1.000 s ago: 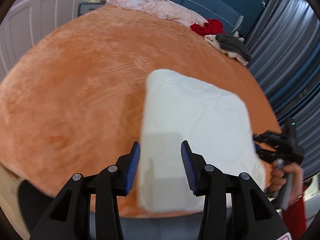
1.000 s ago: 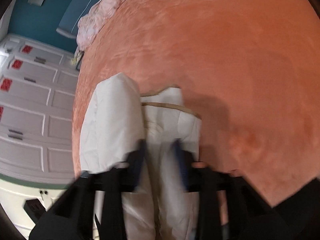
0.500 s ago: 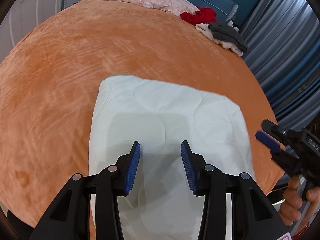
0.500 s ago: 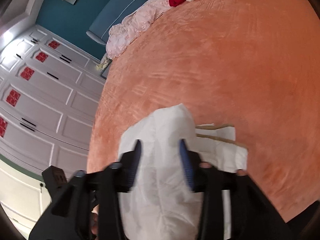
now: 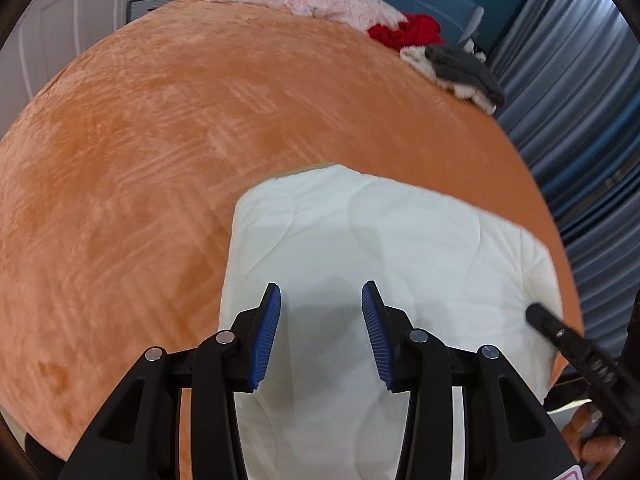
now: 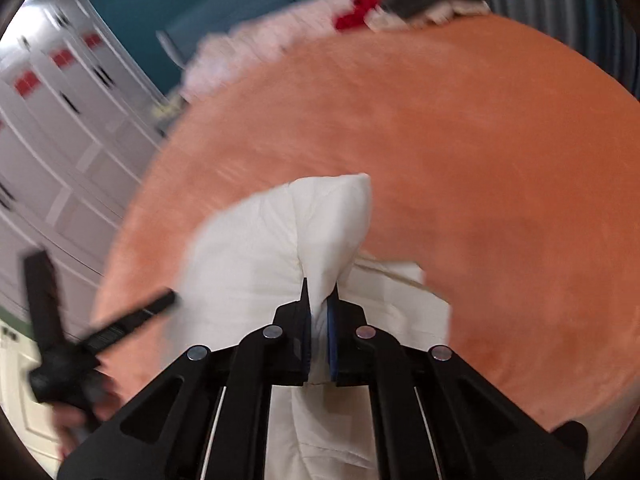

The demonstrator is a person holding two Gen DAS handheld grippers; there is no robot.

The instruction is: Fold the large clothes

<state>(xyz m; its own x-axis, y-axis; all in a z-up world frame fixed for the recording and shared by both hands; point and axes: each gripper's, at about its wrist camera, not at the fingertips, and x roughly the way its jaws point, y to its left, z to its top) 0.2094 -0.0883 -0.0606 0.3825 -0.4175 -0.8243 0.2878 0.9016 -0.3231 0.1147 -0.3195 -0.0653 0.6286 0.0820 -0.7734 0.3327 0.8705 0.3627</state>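
Puffy quilted white comforter (image 5: 400, 248), plush orange bedspread (image 5: 160, 140)

Two handheld grippers in matte black plastic: the left gripper (image 5: 321, 304) carries ribbed blue pads (image 5: 265, 336) on angular, cut-out fingers, with round silver screws at each joint. The right gripper (image 6: 319, 308) shares the build, its blue pads edging black fingers, thin pale rods running back along its frame. A pink-edged label shows at the left unit's near right corner.

Bright even light, fisheye-warped edges, right view motion-blurred
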